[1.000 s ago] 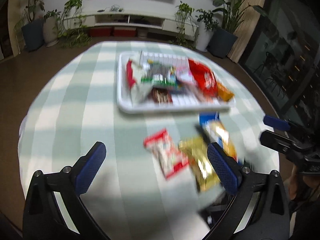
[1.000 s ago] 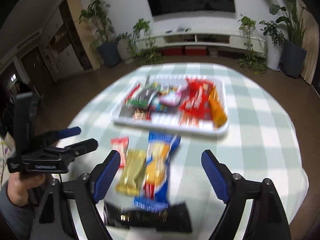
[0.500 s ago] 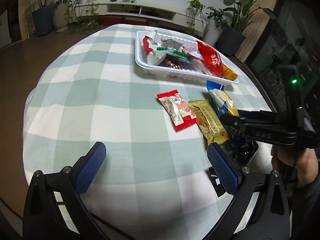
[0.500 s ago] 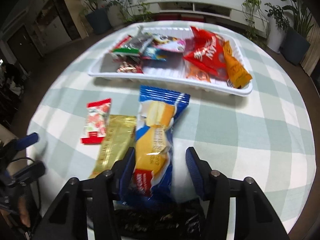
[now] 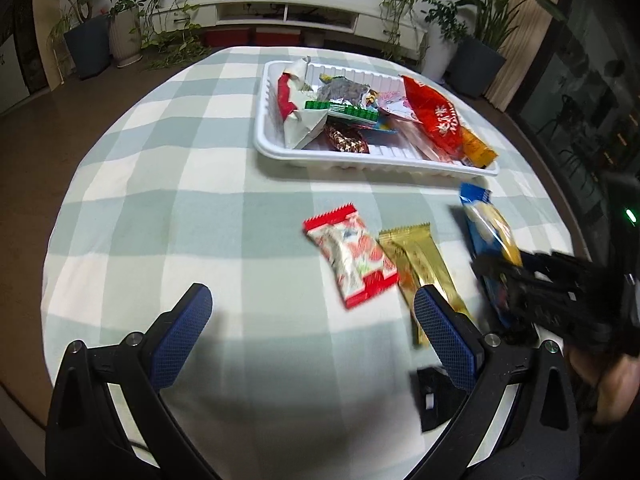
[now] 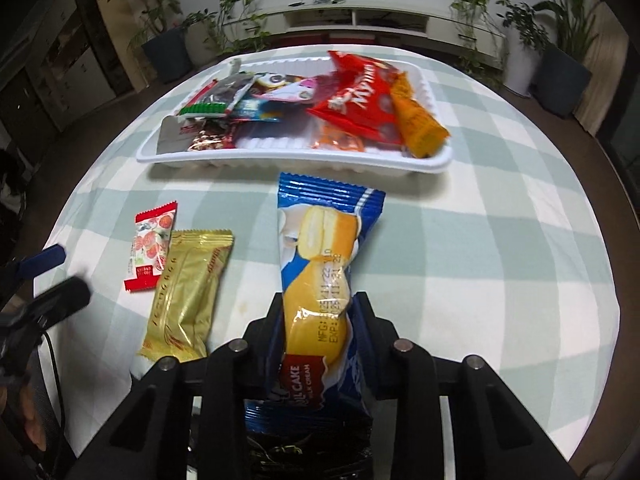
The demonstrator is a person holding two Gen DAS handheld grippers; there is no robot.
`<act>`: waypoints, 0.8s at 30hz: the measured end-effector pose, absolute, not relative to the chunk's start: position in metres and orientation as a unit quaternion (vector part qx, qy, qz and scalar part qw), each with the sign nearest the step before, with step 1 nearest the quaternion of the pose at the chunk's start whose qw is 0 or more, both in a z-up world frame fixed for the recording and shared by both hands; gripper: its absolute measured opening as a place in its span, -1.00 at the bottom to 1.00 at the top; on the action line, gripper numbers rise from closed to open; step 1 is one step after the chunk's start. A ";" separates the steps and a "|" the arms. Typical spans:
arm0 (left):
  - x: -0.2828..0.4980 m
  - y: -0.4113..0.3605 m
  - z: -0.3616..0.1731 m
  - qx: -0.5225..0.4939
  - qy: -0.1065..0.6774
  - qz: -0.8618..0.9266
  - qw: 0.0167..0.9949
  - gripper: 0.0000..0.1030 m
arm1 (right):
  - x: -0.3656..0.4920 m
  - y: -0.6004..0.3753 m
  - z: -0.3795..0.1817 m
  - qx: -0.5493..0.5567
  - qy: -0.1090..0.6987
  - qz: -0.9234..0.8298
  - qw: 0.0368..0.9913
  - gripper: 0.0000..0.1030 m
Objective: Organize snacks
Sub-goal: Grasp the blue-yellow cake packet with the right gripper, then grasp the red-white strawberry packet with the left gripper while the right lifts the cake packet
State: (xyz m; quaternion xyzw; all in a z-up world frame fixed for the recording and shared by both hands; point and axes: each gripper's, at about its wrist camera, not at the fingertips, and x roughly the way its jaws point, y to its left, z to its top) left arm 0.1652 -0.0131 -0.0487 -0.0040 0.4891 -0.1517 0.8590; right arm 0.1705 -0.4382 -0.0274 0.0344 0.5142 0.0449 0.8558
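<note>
A blue cake packet (image 6: 320, 264) lies lengthwise on the checked tablecloth, just in front of a white tray (image 6: 280, 160) full of snacks. My right gripper (image 6: 320, 304) is closing its jaws on the packet's near half; the fingers (image 6: 276, 316) press its sides and the wrapper creases. In the left wrist view that gripper (image 5: 516, 276) covers the packet (image 5: 488, 228) at the right. My left gripper (image 5: 312, 296) hovers open over bare cloth, nothing between its fingers. A red-and-white packet (image 5: 352, 256) and a gold packet (image 5: 424, 264) lie just beyond its right finger.
A black packet (image 6: 308, 440) lies under the blue one's near end, by the table edge. The tray (image 5: 360, 160) holds several wrappers, among them a red bag (image 6: 360, 100) and an orange one (image 6: 416, 120). Potted plants and a low cabinet stand beyond the round table.
The right gripper's jaws came in from wide apart to tight against the blue cake packet while the gripper sank toward the table. The left gripper stayed open; its view shifted slightly.
</note>
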 end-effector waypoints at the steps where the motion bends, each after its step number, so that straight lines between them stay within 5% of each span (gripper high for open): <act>1: 0.172 -0.019 -0.051 0.003 0.492 -0.147 0.858 0.99 | 0.169 -0.438 -0.028 0.035 0.512 0.045 0.857 -0.34; 7: 0.203 -0.045 -0.068 0.022 0.516 -0.130 0.846 0.95 | 0.163 -0.433 -0.029 0.030 0.499 0.046 0.865 -0.32; 10: 0.211 -0.051 -0.081 0.030 0.529 -0.124 0.839 0.65 | 0.161 -0.433 -0.030 0.028 0.495 0.049 0.867 -0.31; 16: 0.212 -0.047 -0.084 0.044 0.520 -0.121 0.844 0.37 | 0.157 -0.432 -0.030 0.019 0.485 0.051 0.873 -0.30; 24: 0.207 -0.056 -0.086 0.090 0.508 -0.139 0.845 0.32 | 0.153 -0.425 -0.030 0.002 0.486 0.051 0.872 -0.15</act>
